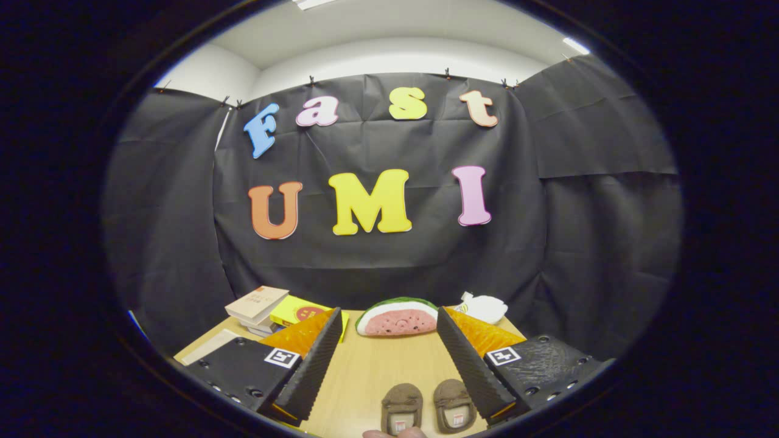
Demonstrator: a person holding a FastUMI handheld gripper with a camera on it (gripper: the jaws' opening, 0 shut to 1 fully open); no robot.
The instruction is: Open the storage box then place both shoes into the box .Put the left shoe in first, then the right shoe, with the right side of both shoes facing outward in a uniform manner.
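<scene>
Tool (389,365) spread wide, gripping nothing; both shoes untouched on worktop (377,371).

Left-hand shoe (401,409) and right-hand shoe (453,406) side by side, low between the fingers, the second close against one finger. Storage box not identified. Risk: wrong shoe taken first, since left and right not distinguishable from here. Risk: closing on both at once, given the small gap between them. Risk: toe direction lost on lifting, spoiling uniform facing. Watermelon toy (397,317), stacked books (258,307) and white plush (484,307) beyond the fingers, well apart from the shoes.
</scene>
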